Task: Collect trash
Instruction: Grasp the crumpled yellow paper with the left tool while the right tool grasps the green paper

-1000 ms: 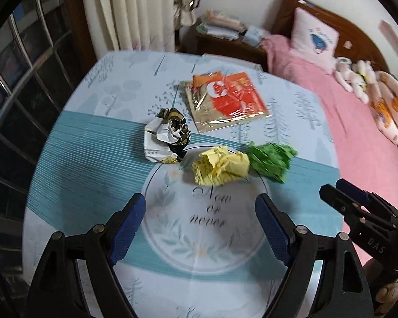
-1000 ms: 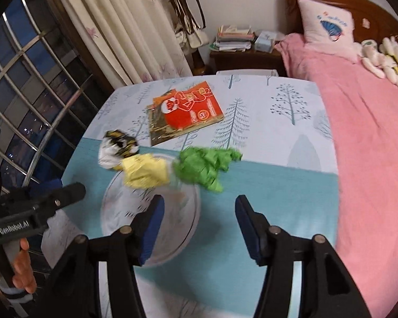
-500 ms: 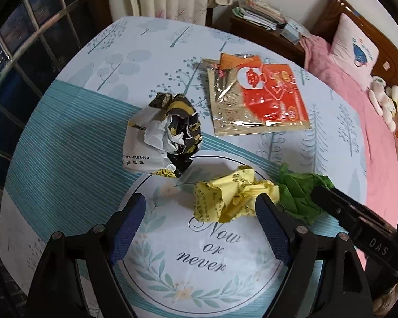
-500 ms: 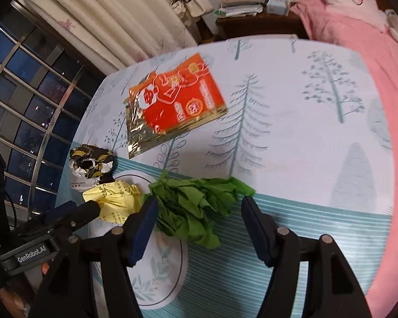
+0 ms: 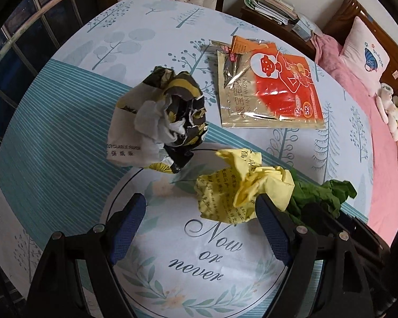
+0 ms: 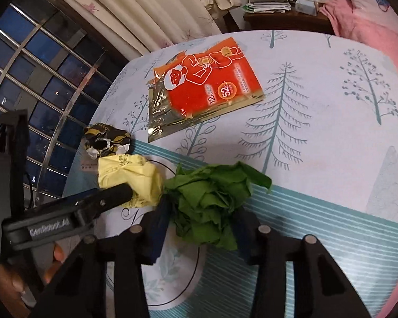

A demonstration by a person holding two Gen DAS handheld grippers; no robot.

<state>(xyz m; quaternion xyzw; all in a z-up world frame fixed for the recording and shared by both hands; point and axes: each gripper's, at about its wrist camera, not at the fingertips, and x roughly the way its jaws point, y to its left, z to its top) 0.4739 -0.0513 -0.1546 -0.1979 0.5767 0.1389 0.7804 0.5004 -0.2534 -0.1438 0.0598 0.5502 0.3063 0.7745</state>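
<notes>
Three crumpled wads lie in a row on the printed tablecloth (image 5: 66, 137): a black, white and yellow wrapper (image 5: 161, 122), a yellow paper (image 5: 225, 193) and a green paper (image 6: 212, 193). My right gripper (image 6: 201, 212) is closing its jaws, and the green paper fills the gap with both pads against it. My left gripper (image 5: 199, 204) stands open just short of the yellow paper, whose edge lies by the right fingertip. A flat red and gold packet (image 5: 273, 87) rests farther back.
A pink bed (image 5: 379, 137) with a pillow and soft toys runs along the table's right side. A nightstand (image 6: 273, 8) stacked with books stands behind. A barred window (image 6: 39, 79) and curtains are at the left. The two grippers sit close together.
Both grippers came down and forward toward the wads. The right jaws first widened, then narrowed around the green paper. The left jaws kept their width.
</notes>
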